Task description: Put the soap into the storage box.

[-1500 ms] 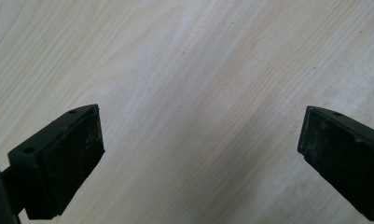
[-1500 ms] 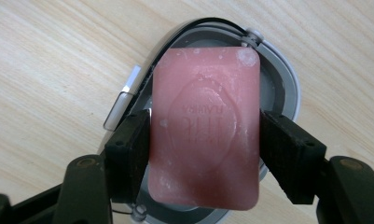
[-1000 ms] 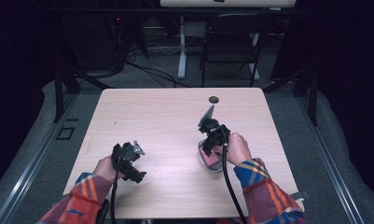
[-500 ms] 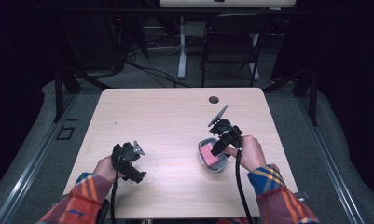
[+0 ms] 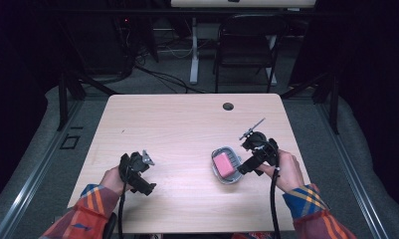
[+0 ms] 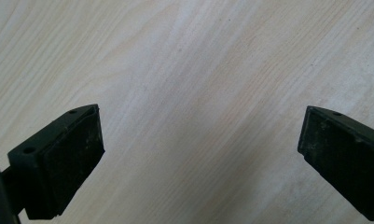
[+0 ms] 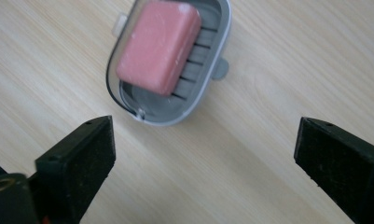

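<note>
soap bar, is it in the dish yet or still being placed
Done: the pink soap bar lies in the grey soap dish on the table. In hand: nothing; the right gripper has just opened, jaws empty. Left: the left gripper is open over bare wood.

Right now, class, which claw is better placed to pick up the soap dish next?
Right. The right claw is open beside the soap dish, which holds pink soap; the left claw faces bare table far off.

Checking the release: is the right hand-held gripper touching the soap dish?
Apart. The right gripper view shows bare table between the open right hand-held gripper and the soap dish.
</note>
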Motion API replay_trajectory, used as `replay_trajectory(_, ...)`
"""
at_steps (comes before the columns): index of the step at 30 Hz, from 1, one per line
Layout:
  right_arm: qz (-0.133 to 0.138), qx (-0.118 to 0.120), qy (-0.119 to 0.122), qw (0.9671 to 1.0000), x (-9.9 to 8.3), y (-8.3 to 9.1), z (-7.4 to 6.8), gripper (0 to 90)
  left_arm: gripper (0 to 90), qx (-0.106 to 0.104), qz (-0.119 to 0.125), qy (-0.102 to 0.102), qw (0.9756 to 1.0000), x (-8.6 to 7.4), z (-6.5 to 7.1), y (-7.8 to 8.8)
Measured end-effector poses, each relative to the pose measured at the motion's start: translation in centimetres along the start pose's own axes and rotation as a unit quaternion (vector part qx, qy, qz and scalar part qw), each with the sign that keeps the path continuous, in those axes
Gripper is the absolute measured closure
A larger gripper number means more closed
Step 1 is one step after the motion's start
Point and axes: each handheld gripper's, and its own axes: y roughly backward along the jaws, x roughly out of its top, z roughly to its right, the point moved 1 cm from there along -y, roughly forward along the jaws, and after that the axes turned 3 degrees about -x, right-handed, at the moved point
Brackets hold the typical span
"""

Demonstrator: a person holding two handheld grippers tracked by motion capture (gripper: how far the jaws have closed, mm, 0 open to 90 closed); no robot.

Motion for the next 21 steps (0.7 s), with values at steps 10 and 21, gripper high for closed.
replay_trajectory(10, -0.020, -0.011, -0.016, 0.9996, -3.6, 0.4, 2.0, 1.3, 0.0, 0.000, -0.006, -0.001, 1.0000, 0.0, 0.0, -0.1)
replay_trajectory(21, -0.036, -0.013, -0.032, 0.9988, -6.2, -0.1, 3.0, 1.1, 0.0, -0.001, -0.008, 0.000, 1.0000, 0.0, 0.1, -0.1)
